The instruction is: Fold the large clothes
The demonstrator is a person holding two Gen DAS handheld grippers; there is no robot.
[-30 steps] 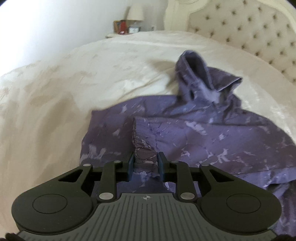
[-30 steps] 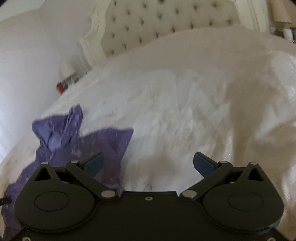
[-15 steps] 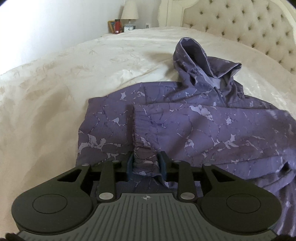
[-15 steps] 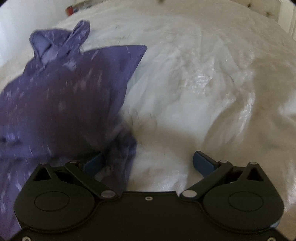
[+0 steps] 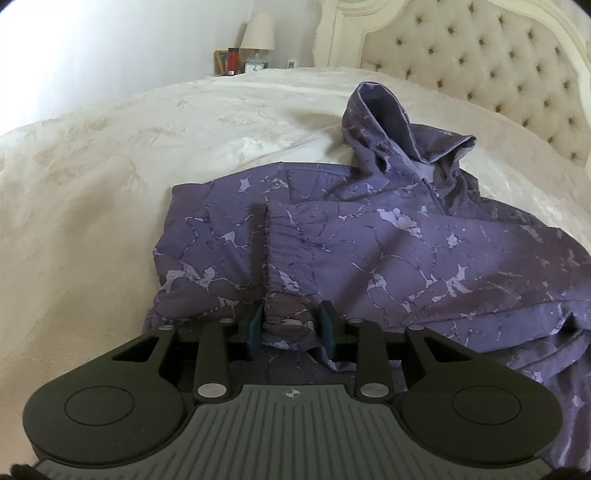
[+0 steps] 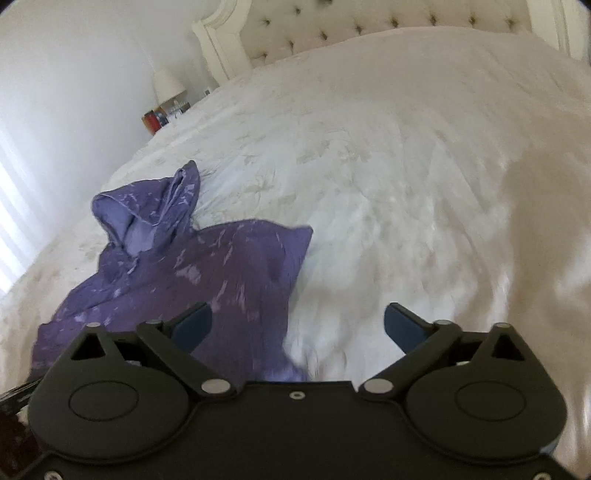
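A purple patterned hoodie (image 5: 388,243) lies on the cream bedspread (image 5: 110,177), hood (image 5: 384,122) toward the headboard. One sleeve is folded across the body, its cuff (image 5: 291,317) at the near edge. My left gripper (image 5: 291,325) is shut on that cuff, low over the hoodie. In the right wrist view the hoodie (image 6: 207,273) lies at the lower left. My right gripper (image 6: 299,325) is open and empty, above the hoodie's right edge and the bedspread (image 6: 406,184).
A tufted cream headboard (image 5: 498,66) stands at the far end of the bed. A nightstand with a lamp (image 5: 258,33) and small items sits beside it, also in the right wrist view (image 6: 168,86). A white wall runs along the left.
My left gripper keeps hold of the cuff and has moved it slightly with the sleeve laid flatter. My right gripper has lifted and pulled back from the hoodie, staying open.
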